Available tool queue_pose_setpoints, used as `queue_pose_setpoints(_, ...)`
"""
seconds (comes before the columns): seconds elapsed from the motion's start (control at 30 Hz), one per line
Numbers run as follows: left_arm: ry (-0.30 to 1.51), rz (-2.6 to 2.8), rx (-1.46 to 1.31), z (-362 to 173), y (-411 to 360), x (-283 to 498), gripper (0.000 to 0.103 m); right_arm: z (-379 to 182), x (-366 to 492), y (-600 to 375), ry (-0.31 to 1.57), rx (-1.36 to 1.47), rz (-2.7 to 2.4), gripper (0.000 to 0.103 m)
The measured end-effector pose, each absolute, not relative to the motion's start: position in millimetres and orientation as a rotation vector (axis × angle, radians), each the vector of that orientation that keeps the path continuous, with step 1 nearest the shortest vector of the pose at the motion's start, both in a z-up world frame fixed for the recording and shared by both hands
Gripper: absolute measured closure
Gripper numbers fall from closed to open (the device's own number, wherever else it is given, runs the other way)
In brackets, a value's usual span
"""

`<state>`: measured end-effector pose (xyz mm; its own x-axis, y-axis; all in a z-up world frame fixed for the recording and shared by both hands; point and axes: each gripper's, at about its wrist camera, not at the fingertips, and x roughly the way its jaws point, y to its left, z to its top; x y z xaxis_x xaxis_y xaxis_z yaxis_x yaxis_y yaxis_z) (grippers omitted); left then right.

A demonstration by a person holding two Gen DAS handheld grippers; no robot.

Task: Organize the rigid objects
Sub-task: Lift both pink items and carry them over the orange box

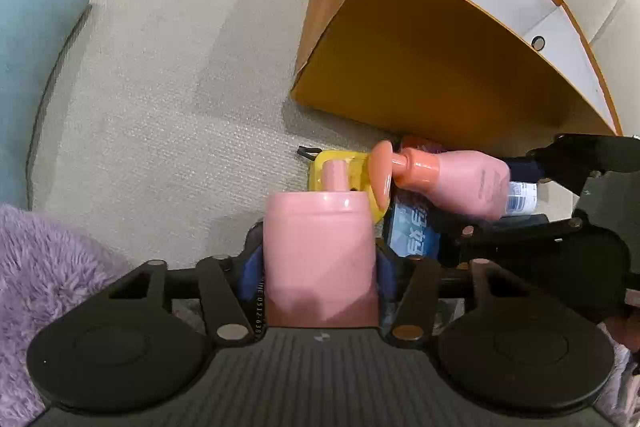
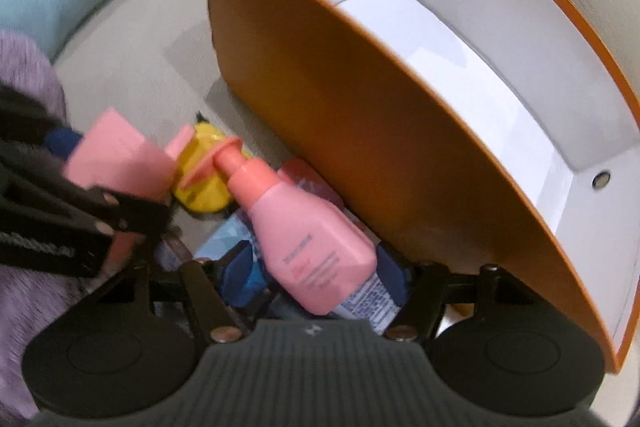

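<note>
Setting: grey sofa seat, orange box standing open on it, white inside; no bench in view.
Progress: box interior shows nothing in it as far as visible, so nothing looks sorted yet. Judged early: two items lifted or being lifted, the rest still lying on the seat.
Left tool: pinching a pale pink bottle across its body, blue pads against both sides, neck pointing away from the camera.
Right tool: jaws either side of a pink pump bottle; right pad looks against the bottle, left pad contact blurred, so a firm pinch cannot be confirmed.
Pump bottle position: tilted, pump head toward the yellow item, base nearest the tool, just beside the box's outer orange wall.
Pale pink bottle position: just left of the pump bottle, above the pile, well short of the box opening.
Left on the seat: yellow item, a blue packet and a red item, crowded against the box's foot.
Remaining: both held bottles need carrying over the rim into the box, then the pile.
</note>
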<state>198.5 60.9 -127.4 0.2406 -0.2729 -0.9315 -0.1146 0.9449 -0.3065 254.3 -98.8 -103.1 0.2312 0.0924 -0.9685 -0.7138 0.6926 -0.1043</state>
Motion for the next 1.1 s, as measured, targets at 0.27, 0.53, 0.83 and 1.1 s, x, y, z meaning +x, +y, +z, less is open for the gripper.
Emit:
queue_pose_setpoints(0.27,1.248,-0.118,-0.397,-118.2,64.7,188.0,0.041,-75.9,234.5,-109.2,1.196,-0.46,0.567,0.046)
queue_pose_setpoints(0.53,1.139,-0.141,-0.423,-71.7,72.2,179.5,0.041,-17.4,204.0,-133.8,1.127,-0.21,0.542,0.046)
queue_pose_setpoints(0.83,0.948,-0.222,-0.38,9.3,65.3,198.7,0.041,62.4,197.1,-159.8,0.96,-0.058,0.523,0.046)
queue_pose_setpoints(1.1,0.913,-0.294,-0.319,38.2,38.5,269.6,0.041,70.0,250.5,-172.1,0.919,0.03,0.417,0.046)
